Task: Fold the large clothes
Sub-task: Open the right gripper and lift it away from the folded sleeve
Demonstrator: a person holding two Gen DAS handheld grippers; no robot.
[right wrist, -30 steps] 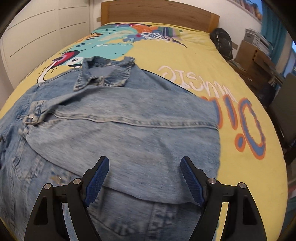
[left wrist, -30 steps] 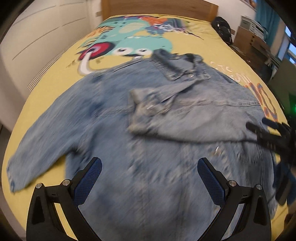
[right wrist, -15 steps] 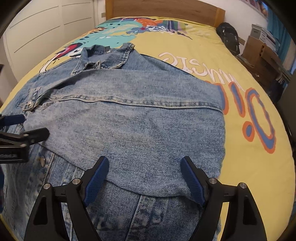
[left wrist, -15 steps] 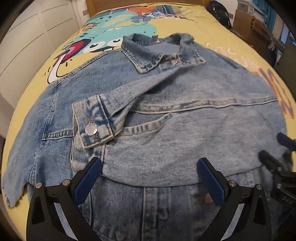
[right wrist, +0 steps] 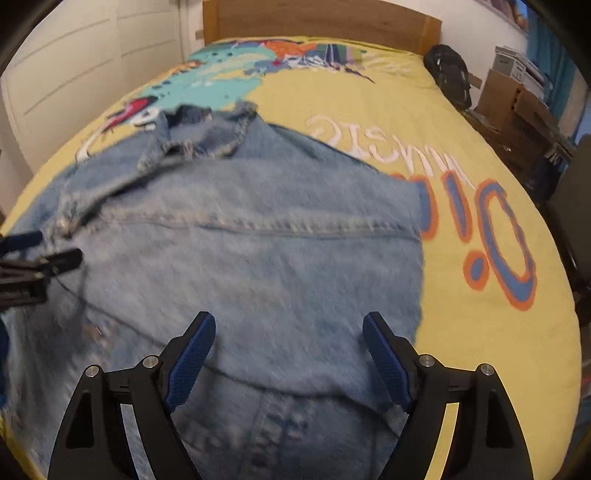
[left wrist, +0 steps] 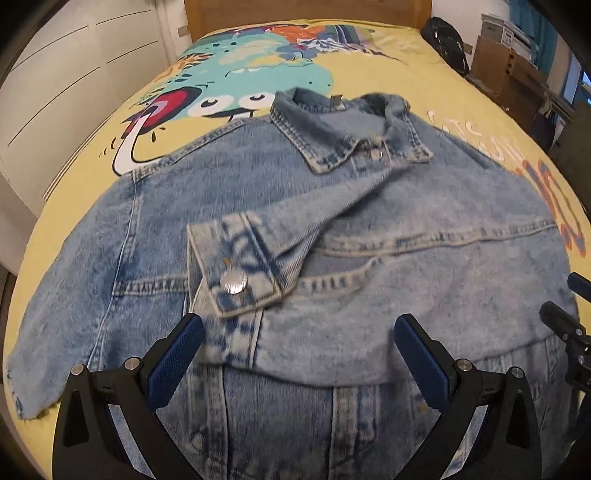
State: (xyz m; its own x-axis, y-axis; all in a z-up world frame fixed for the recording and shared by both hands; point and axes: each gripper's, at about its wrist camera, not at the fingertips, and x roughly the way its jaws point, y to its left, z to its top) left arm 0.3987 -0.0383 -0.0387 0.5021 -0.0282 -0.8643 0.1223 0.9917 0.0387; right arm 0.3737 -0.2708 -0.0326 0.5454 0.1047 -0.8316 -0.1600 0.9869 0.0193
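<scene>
A light blue denim jacket (left wrist: 258, 206) lies spread on the yellow bed, collar (left wrist: 351, 129) toward the headboard. Its right side and sleeve are folded across the body, with the buttoned cuff (left wrist: 236, 273) lying near the middle. Its left sleeve (left wrist: 55, 350) lies unfolded at the left. My left gripper (left wrist: 301, 354) is open and empty, low over the jacket just below the cuff. My right gripper (right wrist: 288, 350) is open and empty over the folded panel (right wrist: 258, 258) near the hem. Each gripper shows at the edge of the other's view: the right one (left wrist: 569, 332), the left one (right wrist: 33, 266).
The bed (left wrist: 461, 96) has a yellow cover with a cartoon print and a wooden headboard (right wrist: 321, 22). White wardrobe doors (left wrist: 74, 81) stand at the left. A black bag (right wrist: 448, 74), cardboard boxes (right wrist: 517, 96) and shelving stand along the right side.
Both grippers stayed open and empty. The left view has pulled back a little from the jacket, the cuff now farther up. The right view has shifted slightly and is blurred.
</scene>
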